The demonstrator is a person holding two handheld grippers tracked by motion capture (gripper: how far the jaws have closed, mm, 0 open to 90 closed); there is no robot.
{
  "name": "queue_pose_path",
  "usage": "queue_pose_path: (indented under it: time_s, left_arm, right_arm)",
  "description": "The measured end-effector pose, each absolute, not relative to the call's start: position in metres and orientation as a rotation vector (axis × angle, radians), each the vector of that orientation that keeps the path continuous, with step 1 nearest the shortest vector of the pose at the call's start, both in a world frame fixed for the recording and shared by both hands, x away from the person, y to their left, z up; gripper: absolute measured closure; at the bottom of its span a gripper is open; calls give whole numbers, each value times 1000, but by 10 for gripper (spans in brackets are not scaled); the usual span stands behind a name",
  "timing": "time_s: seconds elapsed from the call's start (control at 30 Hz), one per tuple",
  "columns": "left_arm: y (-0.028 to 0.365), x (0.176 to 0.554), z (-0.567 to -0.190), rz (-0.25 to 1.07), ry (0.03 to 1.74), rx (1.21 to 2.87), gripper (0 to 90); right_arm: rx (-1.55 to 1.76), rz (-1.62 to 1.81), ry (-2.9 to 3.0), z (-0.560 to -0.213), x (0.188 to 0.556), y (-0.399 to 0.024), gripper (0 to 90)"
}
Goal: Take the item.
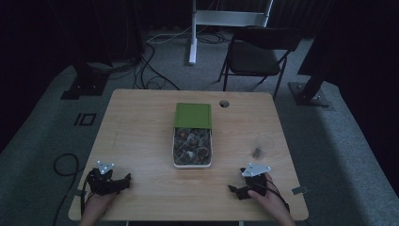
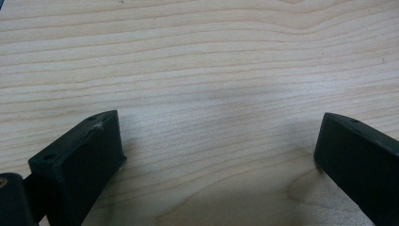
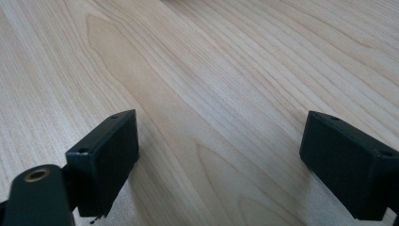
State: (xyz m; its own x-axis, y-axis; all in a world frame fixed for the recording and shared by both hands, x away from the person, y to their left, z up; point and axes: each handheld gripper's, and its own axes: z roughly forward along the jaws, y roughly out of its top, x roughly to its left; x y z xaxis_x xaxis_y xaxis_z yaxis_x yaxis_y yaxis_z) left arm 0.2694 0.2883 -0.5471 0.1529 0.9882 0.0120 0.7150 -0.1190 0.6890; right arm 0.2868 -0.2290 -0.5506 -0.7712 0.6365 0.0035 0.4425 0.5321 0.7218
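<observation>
Now 2 hand-held grippers, left hand-held gripper [image 1: 123, 180], right hand-held gripper [image 1: 234, 189], jaws apart, resting on table [image 1: 141, 141]

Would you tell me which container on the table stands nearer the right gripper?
The clear cup, just beyond the right gripper; the white tray sits mid-table.

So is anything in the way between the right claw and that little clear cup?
No, nothing visible. The right claw rests open on the table, and only bare wood lies between it and the clear cup farther back.
</observation>
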Motion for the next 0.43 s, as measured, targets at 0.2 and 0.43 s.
queue_pose_path:
  time_s: [0.2, 0.43]
  left_arm:
    - [288, 269, -547, 661, 1626, 1891, 22]
    - [287, 269, -547, 666, 1638, 1883, 22]
  right_arm:
    - [905, 1073, 2513, -551, 287, -229, 118]
    - [904, 1073, 2513, -551, 287, -229, 118]
